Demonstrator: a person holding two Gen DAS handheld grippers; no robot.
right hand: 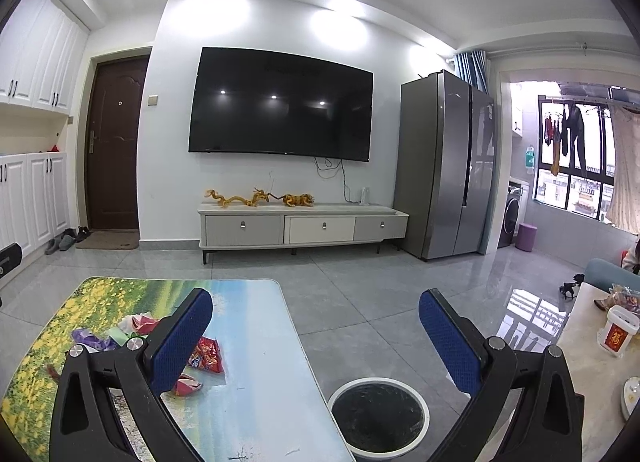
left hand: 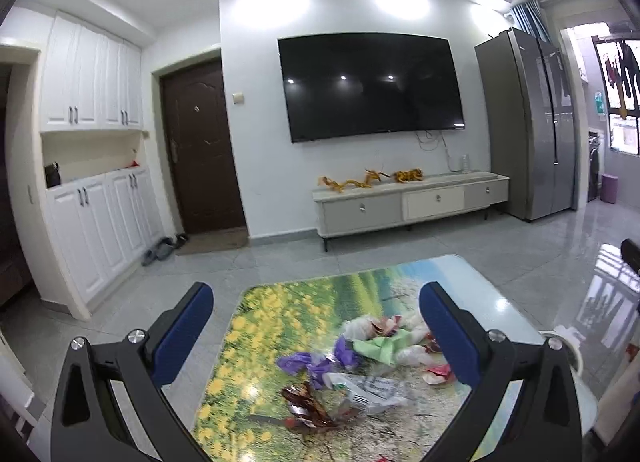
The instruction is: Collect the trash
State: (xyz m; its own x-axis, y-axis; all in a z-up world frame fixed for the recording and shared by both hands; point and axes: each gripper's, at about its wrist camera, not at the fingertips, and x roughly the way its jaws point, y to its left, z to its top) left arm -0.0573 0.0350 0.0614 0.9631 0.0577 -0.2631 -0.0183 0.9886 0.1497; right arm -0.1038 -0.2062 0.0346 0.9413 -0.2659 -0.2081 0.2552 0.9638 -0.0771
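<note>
Both your hand-held grippers are spread wide, empty: left hand-held gripper (left hand: 316,326) faces the wrapper pile (left hand: 372,350) on the counter (left hand: 256,342); only the right hand-held gripper (right hand: 316,326) sees the black-lined bin (right hand: 378,416).

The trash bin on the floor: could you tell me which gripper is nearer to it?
Right. The right gripper hovers just above the trash bin; the left gripper is over the table's wrappers.

- The trash (left hand: 372,358) lies in a loose heap on the table (left hand: 280,302) with the flower picture: a purple wrapper (left hand: 316,362), a green paper (left hand: 380,346), a brown foil wrapper (left hand: 308,406), a white printed bag (left hand: 372,386), a red snack bag (right hand: 206,354).
- The trash bin (right hand: 378,418) stands on the floor just beside the table; it is round, with a white rim and a black bag inside.
</note>
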